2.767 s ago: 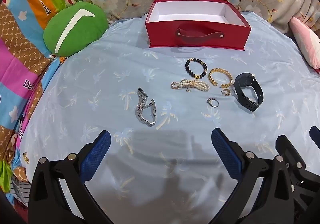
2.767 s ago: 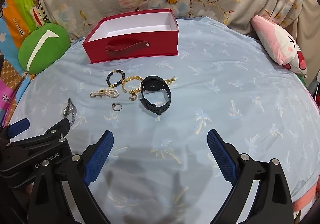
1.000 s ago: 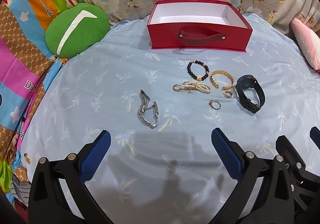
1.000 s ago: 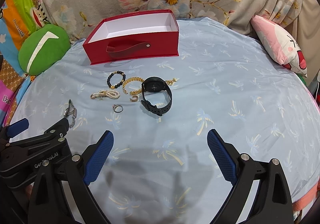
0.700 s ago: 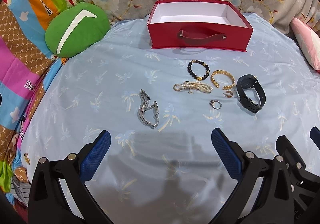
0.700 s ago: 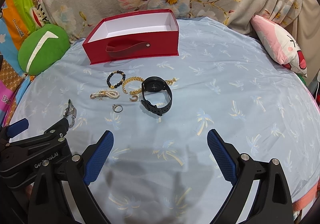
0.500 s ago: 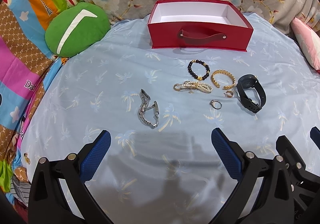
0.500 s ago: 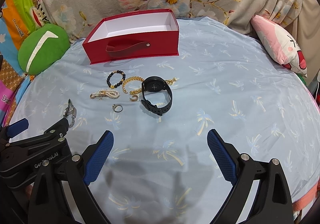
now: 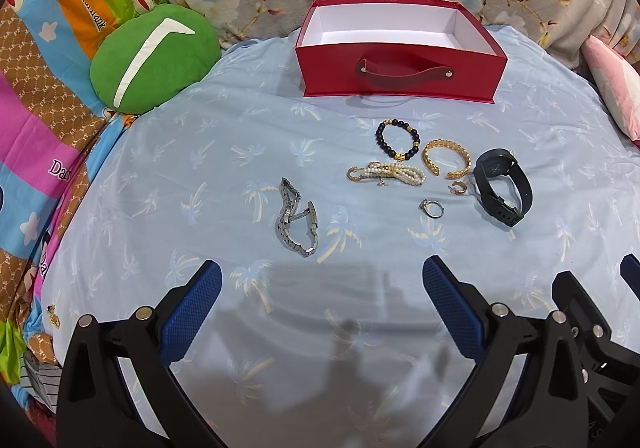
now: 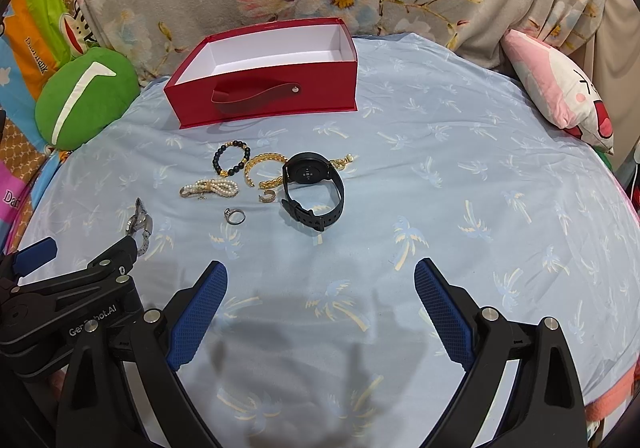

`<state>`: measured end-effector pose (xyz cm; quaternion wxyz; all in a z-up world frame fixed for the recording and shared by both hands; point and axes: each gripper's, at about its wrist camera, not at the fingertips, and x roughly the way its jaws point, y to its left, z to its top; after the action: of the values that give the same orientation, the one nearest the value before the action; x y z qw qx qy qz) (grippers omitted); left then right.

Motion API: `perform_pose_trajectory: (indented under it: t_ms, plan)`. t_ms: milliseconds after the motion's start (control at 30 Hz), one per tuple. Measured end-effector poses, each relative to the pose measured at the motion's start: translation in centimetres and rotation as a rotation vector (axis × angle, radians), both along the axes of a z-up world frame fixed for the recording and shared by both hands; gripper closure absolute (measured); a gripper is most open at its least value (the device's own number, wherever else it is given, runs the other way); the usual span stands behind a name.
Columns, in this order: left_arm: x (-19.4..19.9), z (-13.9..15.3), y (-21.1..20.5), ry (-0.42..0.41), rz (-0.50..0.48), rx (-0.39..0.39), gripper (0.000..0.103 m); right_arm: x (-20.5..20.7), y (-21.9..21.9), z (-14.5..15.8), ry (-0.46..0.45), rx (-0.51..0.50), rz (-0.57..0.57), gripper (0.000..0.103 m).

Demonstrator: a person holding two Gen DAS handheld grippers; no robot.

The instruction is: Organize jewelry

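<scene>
— Left wrist view first: what do you see of the left gripper point(image 9: 322, 284)?
— Its blue-padded fingers are spread wide above the pale blue palm-print bedsheet point(image 9: 200, 151), pinching nothing. At its 12 o'clock, just beyond the fingertips, lies the silver metal link watch band point(image 9: 297, 216).
— And the rest of the jewelry?
— Toward 1 o'clock: a white pearl bracelet with gold clasp point(image 9: 387, 173), a black bead bracelet with gold accents point(image 9: 397, 144) behind it, and a gold open chain-pattern cuff point(image 9: 445, 158) beside that. A small gold hoop earring point(image 9: 458, 187) sits just below the cuff, a thin silver ring point(image 9: 432, 208) nearer the gripper. At 2 o'clock stands the black rubber-strap smartwatch point(image 9: 502, 185), on its edge.
— Where is the box?
— The open red rectangular box with white lining and a strap handle point(image 9: 400, 71) rests at 12 o'clock, well beyond the jewelry, with nothing inside it that I can see.
— The right wrist view?
— The right gripper point(image 10: 320, 288) is likewise spread and holds nothing. The smartwatch point(image 10: 314, 189) lies at its 12 o'clock. A round green cushion point(image 10: 82, 97) sits at 10 o'clock, a pink cartoon pillow point(image 10: 560, 91) at 2 o'clock.
</scene>
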<state>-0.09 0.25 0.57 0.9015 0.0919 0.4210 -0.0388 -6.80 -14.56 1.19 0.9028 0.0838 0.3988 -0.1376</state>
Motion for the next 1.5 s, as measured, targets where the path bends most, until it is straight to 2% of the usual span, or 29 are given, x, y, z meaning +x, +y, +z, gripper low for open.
perform_pose_trajectory:
  t_ms: [567,667,967,1033,1100,1267,1500]
  plan:
    - [0.4,-0.9,0.0,0.017,0.0,-0.001,0.005,0.3,-0.1,-0.6,0.008,0.007,-0.001,0.01]
    - [0.8,-1.2,0.2,0.039,-0.013,-0.025,0.005,0.6,-0.4,-0.9,0.008,0.013,0.019,0.01]
    - [4.4,-2.8,4.1,0.082,0.111,-0.076,0.005,2.8,-2.7,-2.1,0.003,0.017,0.019,0.011]
    - [5.7,-3.3,5.4,0.105,0.129,-0.11,0.005,3.6,-3.2,-2.5,0.003,0.032,0.017,0.013]
    - [6.6,-3.6,6.5,0.116,0.155,-0.123,0.005,4.6,-3.7,-2.9,0.011,0.04,0.02,0.02]
    - [8.6,-4.7,8.5,0.138,0.21,-0.147,0.005,7.1,-4.4,-3.9,0.025,0.04,0.019,0.029]
    - [10.4,-5.9,7.3,0.195,0.169,-0.184,0.005,10.4,-5.4,-5.2,0.044,0.077,0.013,0.039]
